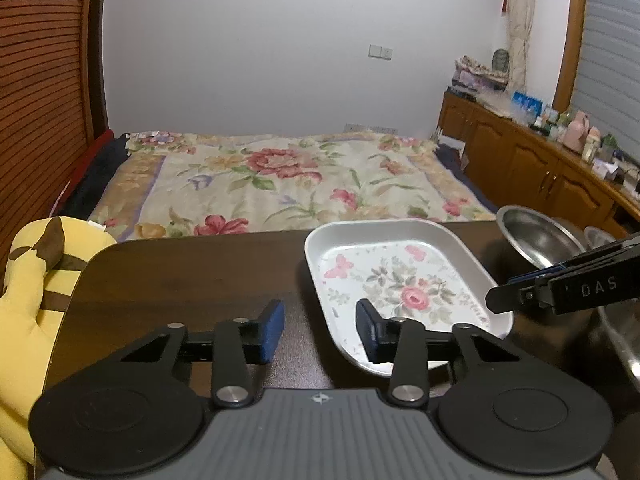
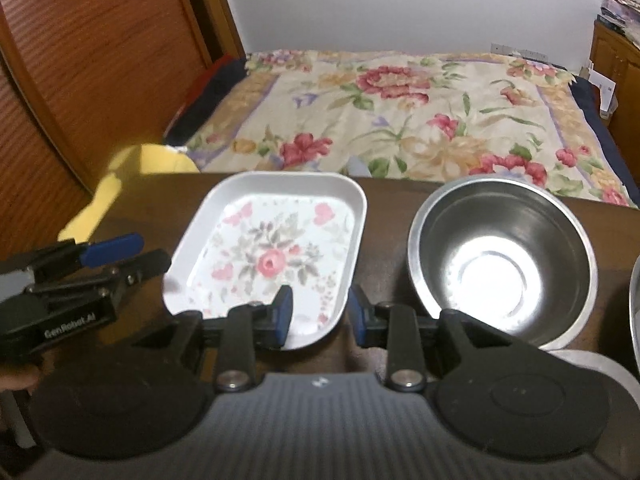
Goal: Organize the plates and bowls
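The left gripper (image 1: 320,330) hangs low over the near part of the dark wooden table (image 1: 192,280), its jaws spread with the near left rim of the flowered tray (image 1: 400,280) between them; the right-hand blue pad sits over the tray's inside, the left-hand one over bare wood, and neither pad visibly presses the rim; the right gripper (image 2: 320,312) straddles the tray's near right corner the same way, one pad inside and one outside, apart from the rim as far as can be told. The white rectangular tray, printed with a pink rose and butterflies, lies flat toward the table's far edge, about midway along it; just beside it to the right stands a steel bowl (image 2: 504,260), upright and empty, also close to the far edge; a sliver of another metal vessel (image 2: 634,300) shows at the right border. A yellow plush toy (image 1: 36,280) rests off the table's left edge. Beyond the far edge lies a bed with a floral cover (image 1: 280,176); wooden cabinets (image 1: 520,160) run along the right wall.
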Available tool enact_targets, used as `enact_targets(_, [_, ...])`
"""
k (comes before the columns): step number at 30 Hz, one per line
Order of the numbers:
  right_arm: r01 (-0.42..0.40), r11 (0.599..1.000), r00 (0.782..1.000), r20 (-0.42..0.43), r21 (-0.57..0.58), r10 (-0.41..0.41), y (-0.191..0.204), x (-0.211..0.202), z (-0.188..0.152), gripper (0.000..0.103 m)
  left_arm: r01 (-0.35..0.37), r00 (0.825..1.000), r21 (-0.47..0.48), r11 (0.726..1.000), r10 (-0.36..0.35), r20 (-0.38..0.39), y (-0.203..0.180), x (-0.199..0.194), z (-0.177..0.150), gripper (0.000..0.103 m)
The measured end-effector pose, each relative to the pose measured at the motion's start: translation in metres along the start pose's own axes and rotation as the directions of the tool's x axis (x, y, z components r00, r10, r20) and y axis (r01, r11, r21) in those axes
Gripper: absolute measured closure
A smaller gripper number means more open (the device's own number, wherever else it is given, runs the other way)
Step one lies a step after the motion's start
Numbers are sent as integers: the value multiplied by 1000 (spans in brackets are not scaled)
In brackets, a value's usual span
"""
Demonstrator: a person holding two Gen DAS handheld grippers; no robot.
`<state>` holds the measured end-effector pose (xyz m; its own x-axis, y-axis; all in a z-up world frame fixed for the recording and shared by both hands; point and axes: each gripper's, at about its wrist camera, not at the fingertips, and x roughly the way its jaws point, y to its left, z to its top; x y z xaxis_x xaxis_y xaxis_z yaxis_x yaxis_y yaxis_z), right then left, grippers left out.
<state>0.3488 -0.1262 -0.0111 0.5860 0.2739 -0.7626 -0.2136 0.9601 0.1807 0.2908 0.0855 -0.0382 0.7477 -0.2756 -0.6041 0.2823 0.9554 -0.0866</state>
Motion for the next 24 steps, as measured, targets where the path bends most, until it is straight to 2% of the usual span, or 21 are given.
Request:
enact_targets(4, [22,1000,1000,-20,-19,-22,3,5,-2,72,7,1000,-27,1000,-8,-26,2,10,-4,74])
enact_targets(10, [38,999,998,-44,-29,-39,3,9,-2,78,8,999,-67,998,-11,-41,7,14,-7,81])
enact_targets(12, [37,999,998,-50,-27,-39,1,11,-2,85,13,999,-69,997,-16,-42,7,14,-7,84])
enact_targets(17, [20,999,998,-61,-35,-23,1,14,-2,90,27,998,-85,996,-31,-53,7,16,-6,91])
enact_targets(24, [8,999,998,-58,-41,-10,1,14,-3,91,32,997,-105,994,-39,-67,9,14,-4,94])
